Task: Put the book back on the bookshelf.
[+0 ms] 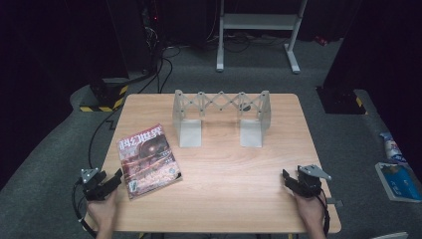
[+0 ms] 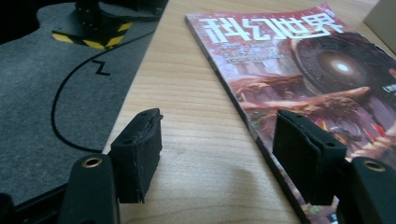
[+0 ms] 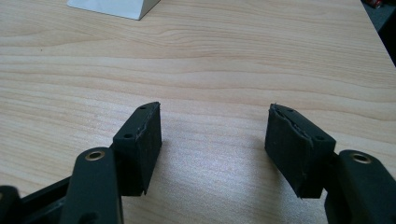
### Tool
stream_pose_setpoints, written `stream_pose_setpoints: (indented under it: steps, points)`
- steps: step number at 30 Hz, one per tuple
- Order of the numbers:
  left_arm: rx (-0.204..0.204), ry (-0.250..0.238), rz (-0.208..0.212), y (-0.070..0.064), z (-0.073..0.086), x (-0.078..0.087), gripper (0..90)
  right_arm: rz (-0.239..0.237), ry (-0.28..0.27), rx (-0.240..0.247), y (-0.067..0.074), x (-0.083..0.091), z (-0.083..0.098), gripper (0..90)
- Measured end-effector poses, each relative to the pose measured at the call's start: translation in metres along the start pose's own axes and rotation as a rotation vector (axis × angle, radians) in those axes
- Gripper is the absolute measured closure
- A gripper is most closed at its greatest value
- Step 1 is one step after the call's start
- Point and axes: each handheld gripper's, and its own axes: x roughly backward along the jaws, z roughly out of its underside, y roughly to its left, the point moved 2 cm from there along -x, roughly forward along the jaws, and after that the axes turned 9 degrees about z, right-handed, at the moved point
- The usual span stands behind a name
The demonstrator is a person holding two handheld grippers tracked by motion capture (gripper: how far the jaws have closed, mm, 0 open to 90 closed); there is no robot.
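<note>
Wood table (image 1: 224, 169) holds a grey fold-out rack (image 1: 221, 117) at the far side, well apart from both hands. Each hand rests at the near edge, one at each corner. The left gripper (image 2: 217, 149) lies low with its jaws spread wide and nothing between them. The magazine (image 2: 299, 70) lies flat just beside it, under one jaw tip. The right gripper (image 3: 215, 144) is spread too, over bare wood.

Two forearms reach in at the table's near edge. The left gripper (image 1: 117, 175) sits by the near-left corner, the right gripper (image 1: 285, 175) by the near-right; both jaw pairs gape, gripping nothing.
</note>
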Motion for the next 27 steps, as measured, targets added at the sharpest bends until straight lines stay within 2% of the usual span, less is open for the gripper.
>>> stream_pose_setpoints:
  steps: [3,4,7,10,13,20,22,24,27]
  points:
    - [-0.008,0.007,0.016,-0.003,-0.001,-0.002,32.0,0.000,0.001,-0.001,0.000,0.000,0.000,36.4]
    - [0.005,0.012,0.033,-0.005,-0.004,-0.003,31.7,-0.001,0.002,-0.001,0.000,0.000,0.000,36.4]
    - [0.017,0.005,0.043,-0.010,-0.010,-0.006,30.1,-0.005,0.002,0.000,0.001,0.000,0.000,36.3]
    - [-0.006,0.021,0.039,-0.016,-0.016,-0.009,28.8,-0.009,-0.004,0.009,0.001,0.000,0.000,36.3]
    - [-0.012,0.042,0.044,-0.020,-0.019,-0.015,26.9,-0.010,-0.004,0.009,0.001,0.000,0.000,36.3]
    - [0.010,0.052,0.049,-0.025,-0.026,-0.027,25.4,-0.011,-0.006,0.014,0.001,0.000,0.000,36.3]
    - [0.011,0.063,0.045,-0.025,-0.027,-0.029,25.1,-0.011,-0.007,0.015,0.001,0.000,0.000,36.3]
    - [-0.011,0.096,0.019,-0.026,-0.029,-0.038,25.0,-0.011,-0.007,0.016,0.001,0.001,0.000,36.3]
    - [-0.013,0.108,0.004,-0.027,-0.031,-0.043,24.9,-0.011,-0.007,0.014,0.001,0.001,0.000,36.3]
